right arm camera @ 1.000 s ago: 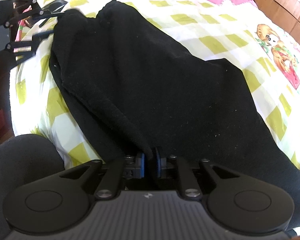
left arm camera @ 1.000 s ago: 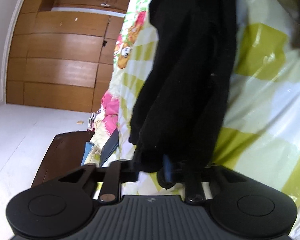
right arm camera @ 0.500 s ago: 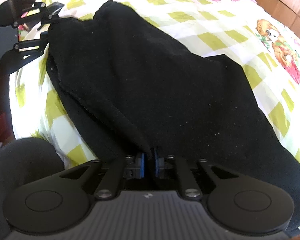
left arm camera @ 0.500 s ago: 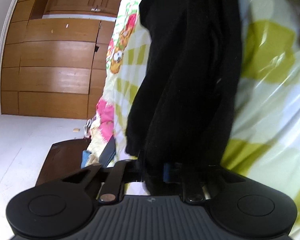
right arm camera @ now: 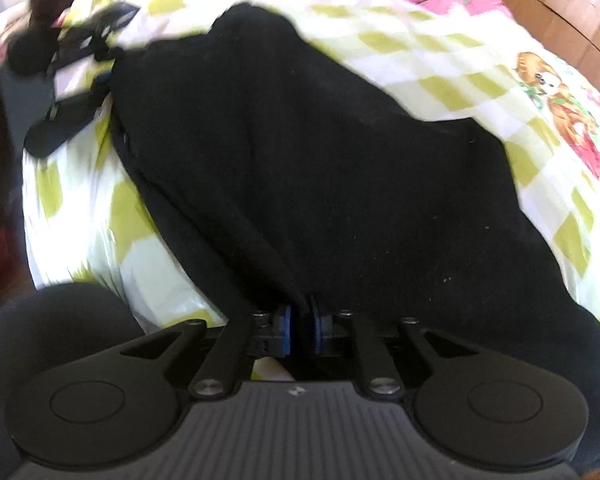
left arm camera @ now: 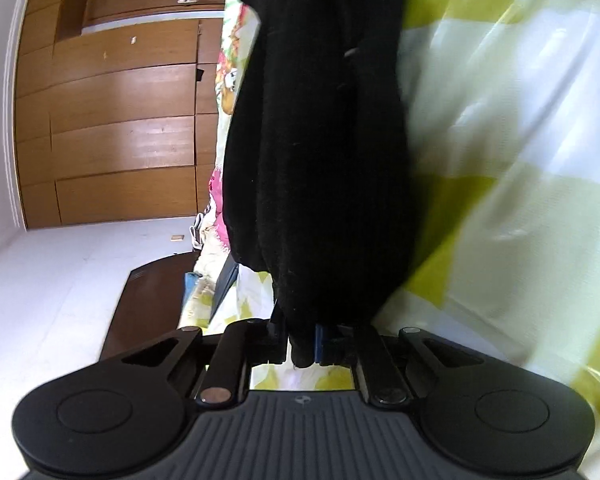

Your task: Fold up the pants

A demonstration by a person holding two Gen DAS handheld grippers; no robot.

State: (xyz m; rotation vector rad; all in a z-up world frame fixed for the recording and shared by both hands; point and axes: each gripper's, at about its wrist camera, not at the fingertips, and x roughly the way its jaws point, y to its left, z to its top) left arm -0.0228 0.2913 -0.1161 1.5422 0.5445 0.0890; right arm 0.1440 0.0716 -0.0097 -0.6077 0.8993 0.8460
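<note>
Your left gripper [left arm camera: 302, 340] is clamped tight, its blue pads pinching a fold of the black pants [left arm camera: 320, 160] between them, the jaws nearly together. From the right wrist view that same left gripper [right arm camera: 104, 76] shows at the far upper left, blurred, reaching in at the cloth's edge. Your right gripper [right arm camera: 302, 334] points steeply downward; its jaws have just been opening a little, yet the blue pads still press a thin gather of cloth between them.
</note>
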